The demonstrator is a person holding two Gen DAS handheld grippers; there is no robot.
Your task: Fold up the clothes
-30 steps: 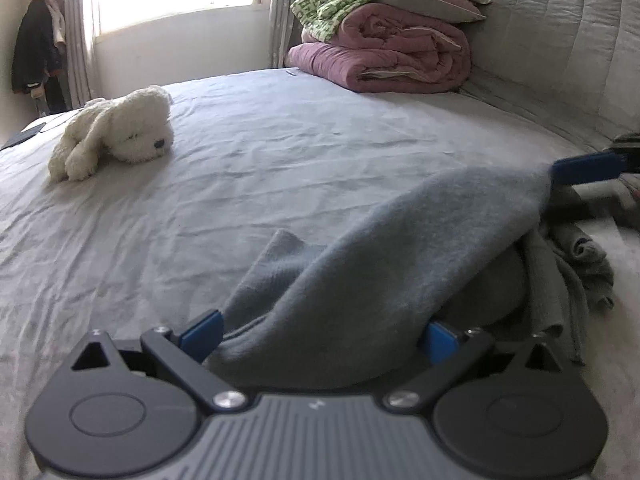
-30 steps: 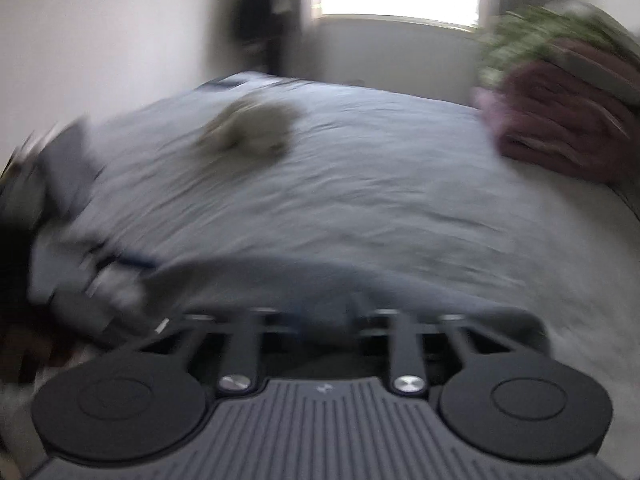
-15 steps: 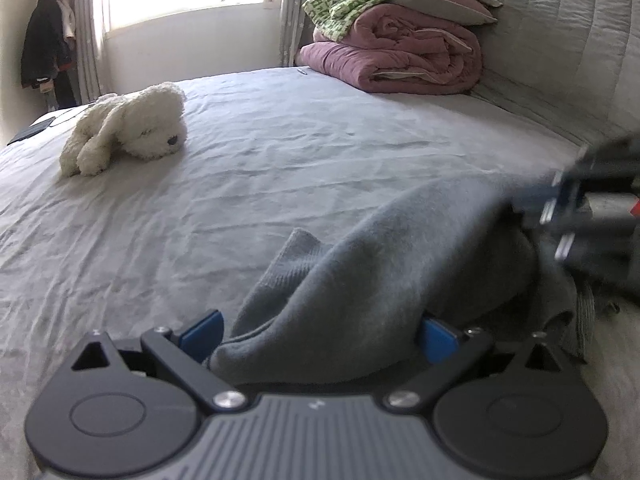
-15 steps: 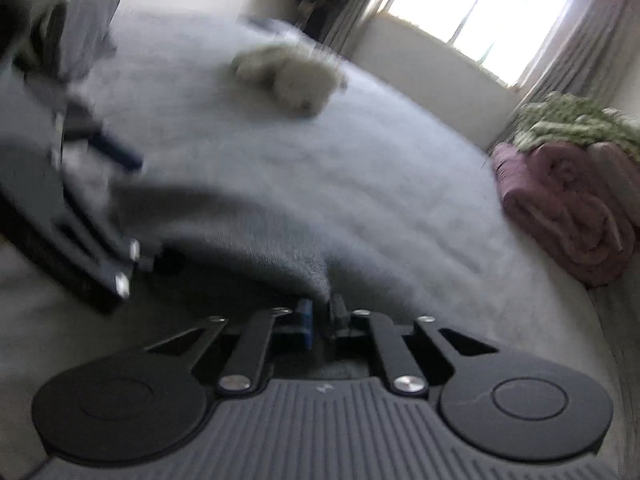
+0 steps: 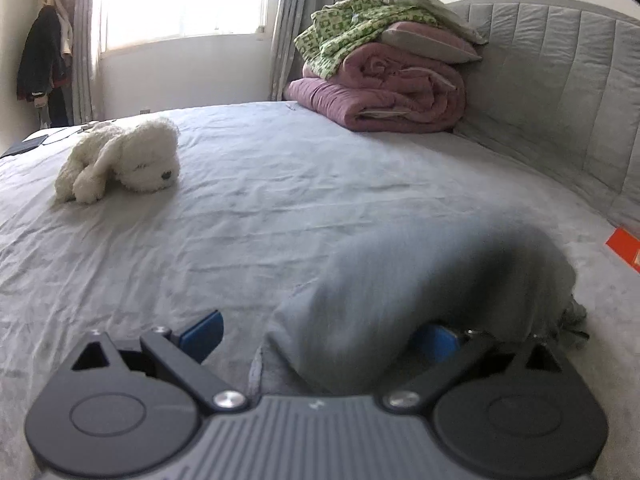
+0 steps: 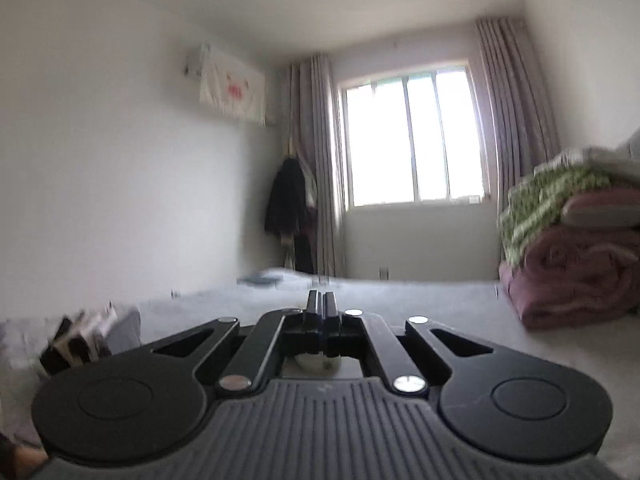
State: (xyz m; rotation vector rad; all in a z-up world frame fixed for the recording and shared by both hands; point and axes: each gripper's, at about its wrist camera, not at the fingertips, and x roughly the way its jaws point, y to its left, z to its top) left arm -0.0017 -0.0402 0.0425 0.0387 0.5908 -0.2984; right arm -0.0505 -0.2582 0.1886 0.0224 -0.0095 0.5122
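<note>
Closest to you, your left gripper (image 5: 318, 334) has its two blue fingers (image 5: 202, 330) spread wide. One gray garment (image 5: 420, 300) lies bunched between them and drapes over the right-hand finger, so neither pad presses on it. The cloth is blurred, and its far edge reaches toward the right side of the bed (image 5: 280, 216).

Your right gripper (image 6: 322, 306) points level across the room. Its two fingers are pressed together with nothing between them that I can see. The garment does not show in the right wrist view.

On the gray sheet, well apart from the garment and to its left, lies one white plush dog (image 5: 120, 162) on its belly, nose toward you. Behind it, at the bed's far left edge, sits one dark flat thing (image 5: 24, 145), too small to name.

At the far right of the bed one folded maroon quilt (image 5: 384, 96) rests against the padded gray headboard (image 5: 560, 92). On it lie one green patterned blanket (image 5: 352, 34) and one maroon pillow (image 5: 430, 40).

At the right edge of the left wrist view one orange corner (image 5: 624, 244) pokes in.

Farthest off, one bright window (image 6: 412, 140) stands between two curtains (image 6: 316, 160). Dark clothes (image 6: 286, 204) hang in the corner, and one covered wall unit (image 6: 230, 92) is mounted high on the left wall.
</note>
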